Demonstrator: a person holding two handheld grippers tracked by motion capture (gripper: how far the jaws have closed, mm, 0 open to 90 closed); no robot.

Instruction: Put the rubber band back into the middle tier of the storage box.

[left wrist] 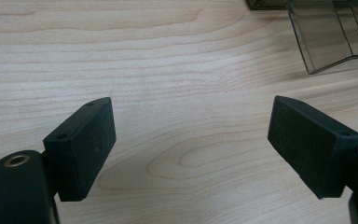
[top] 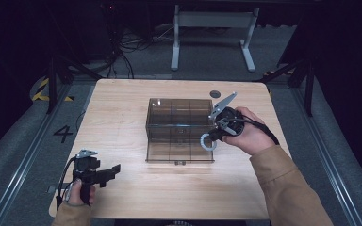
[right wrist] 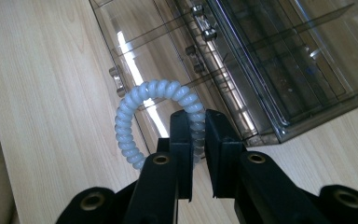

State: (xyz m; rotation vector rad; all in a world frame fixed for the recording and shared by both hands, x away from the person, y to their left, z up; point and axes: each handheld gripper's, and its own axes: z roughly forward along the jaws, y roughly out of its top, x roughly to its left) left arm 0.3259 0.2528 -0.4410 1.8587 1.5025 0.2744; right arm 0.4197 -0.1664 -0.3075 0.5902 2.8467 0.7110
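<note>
Right gripper (right wrist: 196,140) clamped tight on a pale spiral coil ring (right wrist: 135,116), held just above the front right part of a clear smoky compartment box (top: 179,127) at mid-table (top: 122,197); left gripper (left wrist: 191,140) with jaws spread wide, nothing between them, near the front left corner.

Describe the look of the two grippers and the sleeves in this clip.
Both grippers are black. The left gripper has two blocky jaws with flat matte pads and brass-ringed screw holes, and a grey three-cornered plate on top. The right gripper has the same jaws and plate, with a black cable trailing. Both sleeves are tan.
</note>
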